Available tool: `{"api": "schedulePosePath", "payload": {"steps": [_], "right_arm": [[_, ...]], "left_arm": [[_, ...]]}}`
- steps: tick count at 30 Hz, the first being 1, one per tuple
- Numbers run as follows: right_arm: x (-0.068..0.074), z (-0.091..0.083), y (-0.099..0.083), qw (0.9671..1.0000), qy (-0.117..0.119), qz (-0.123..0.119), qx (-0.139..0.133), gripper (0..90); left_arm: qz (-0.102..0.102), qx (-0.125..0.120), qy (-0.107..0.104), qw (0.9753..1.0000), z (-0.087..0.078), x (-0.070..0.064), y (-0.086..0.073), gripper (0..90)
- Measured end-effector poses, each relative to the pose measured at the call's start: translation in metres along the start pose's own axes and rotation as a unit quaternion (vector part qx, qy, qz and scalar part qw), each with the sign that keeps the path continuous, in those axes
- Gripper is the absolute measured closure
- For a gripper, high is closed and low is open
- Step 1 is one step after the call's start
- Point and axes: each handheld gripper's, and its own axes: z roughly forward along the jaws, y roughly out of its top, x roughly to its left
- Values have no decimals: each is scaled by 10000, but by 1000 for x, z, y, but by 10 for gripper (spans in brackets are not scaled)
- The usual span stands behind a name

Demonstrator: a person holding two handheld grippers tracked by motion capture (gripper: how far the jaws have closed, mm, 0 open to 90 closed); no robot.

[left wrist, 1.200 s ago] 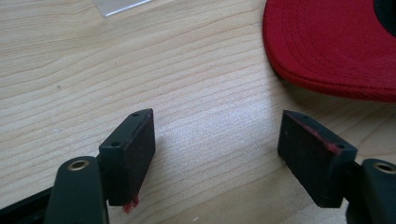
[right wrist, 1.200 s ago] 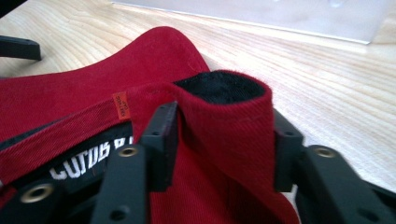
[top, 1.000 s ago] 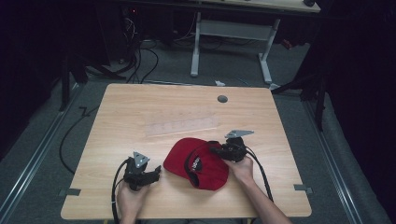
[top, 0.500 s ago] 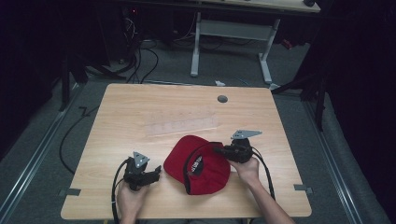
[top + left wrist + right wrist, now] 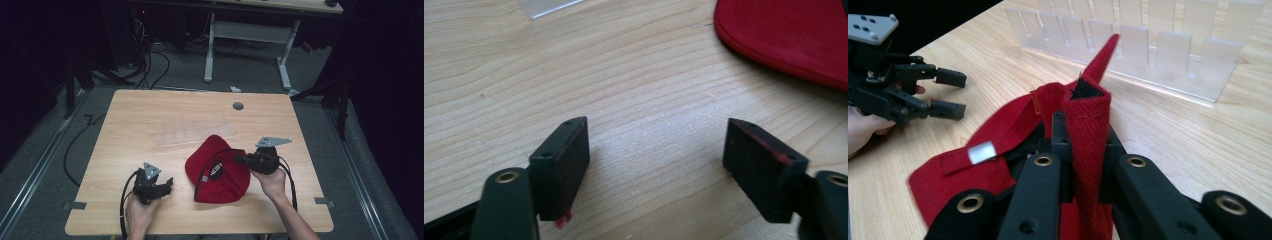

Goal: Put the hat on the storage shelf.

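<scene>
High view: a red cap lies on the table near the front edge, right of the middle, its inside turned up. The right gripper comes at it from the right-hand edge side and is clamped on the cap's back strap; in the right gripper view the jaws stand pressed together with that red band pinched upright between them, a patch of black fastener at its tip. The left gripper rests on the table near the front left corner, just beside the cap but apart from it, and in the left gripper view its jaws are spread wide with bare wood between them and the cap's edge off to the upper right. A clear slotted rack lies flat towards the middle of the table, behind the cap.

The step in hand looks like handling the cap by its strap, one side gripped and the other not yet taken. Next, I judge, the left gripper must cross to the cap's near rim and close on the fabric while the right holds firm, so the cap does not slide or twist on the smooth wood.
</scene>
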Motion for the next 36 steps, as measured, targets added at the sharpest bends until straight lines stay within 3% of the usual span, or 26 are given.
{"api": "schedulePosePath", "payload": {"steps": [6, 14, 18, 20, 22, 26, 31, 36], "right_arm": [[3, -11, 7, 9999, -81, -36, -58, 847], [5, -27, 15, 9998, -91, -35, -177, 847], [7, -32, 20, 9997, -92, -82, -192, 847], [8, -34, 22, 9997, -83, -103, -217, 847], [10, -38, 25, 9995, -4, -124, -306, 847], [13, -41, 29, 9993, 77, -166, -321, 847], [20, -47, 37, 9985, 272, -243, -415, 847], [26, -48, 42, 9978, 434, -277, -417, 847]], "left_arm": [[85, 98, -199, 9997, -2, -3, -2, 246], [203, 168, -273, 9993, -2, -9, -3, 279], [226, 137, -410, 9988, -2, -18, -2, 298], [345, 103, -486, 9982, -2, -24, -1, 297], [487, 45, -557, 9972, 0, -32, 0, 298], [492, 9, -684, 9964, 2, -40, 1, 297], [662, -31, -882, 9939, 5, -52, -3, 298], [556, 11, -1026, 9932, 4, -61, -2, 294]]}}
